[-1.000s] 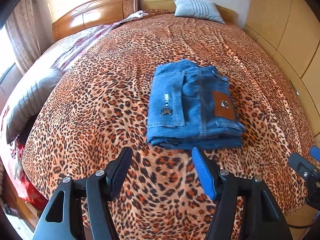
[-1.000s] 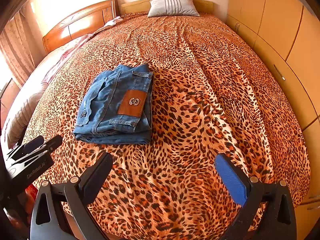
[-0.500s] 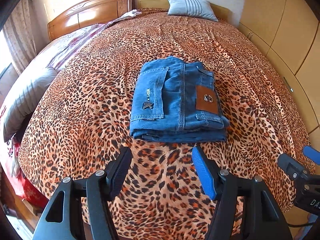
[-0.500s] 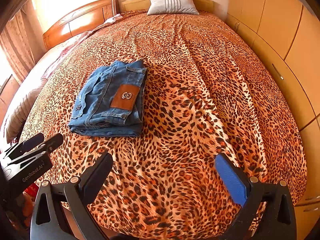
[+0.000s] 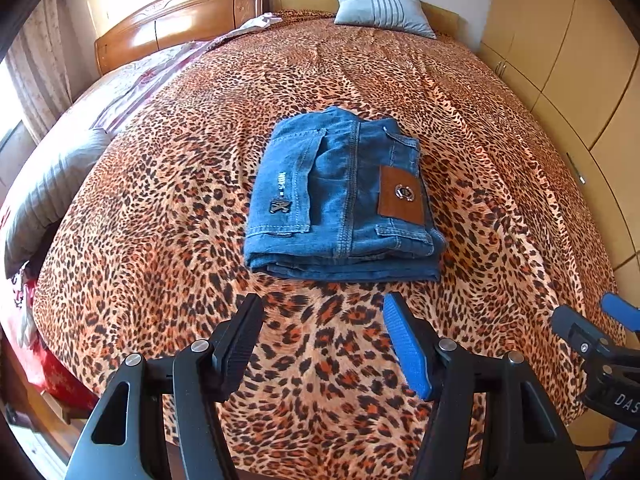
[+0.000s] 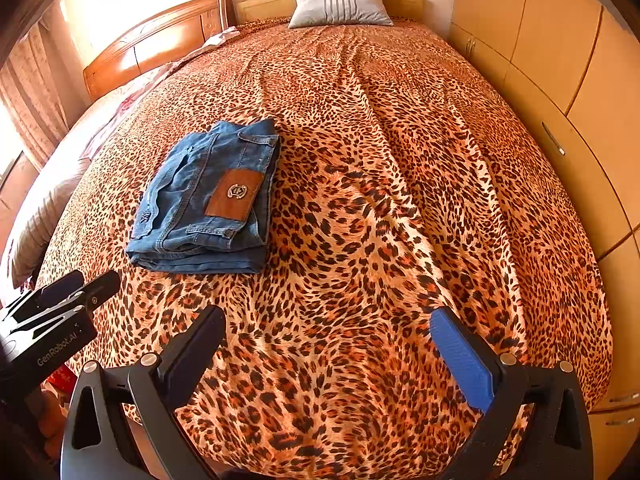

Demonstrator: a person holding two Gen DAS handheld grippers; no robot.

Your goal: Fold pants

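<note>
You are keeping both the left gripper [image 5: 322, 320] and right gripper [image 6: 326, 340] wide open and empty, because the folded pants [image 5: 340, 196] are lying finished at 12 o'clock.

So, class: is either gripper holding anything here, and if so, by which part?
Nothing is held. The left gripper and right gripper both stand open over the bedspread, clear of the folded jeans.

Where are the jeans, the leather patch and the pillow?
jeans [image 5: 320, 184]: left wrist view, denim left of the centre seam.
leather patch [image 6: 234, 196]: right wrist view, brown area around its metal badge.
pillow [image 6: 340, 4]: right wrist view, striped middle.
</note>
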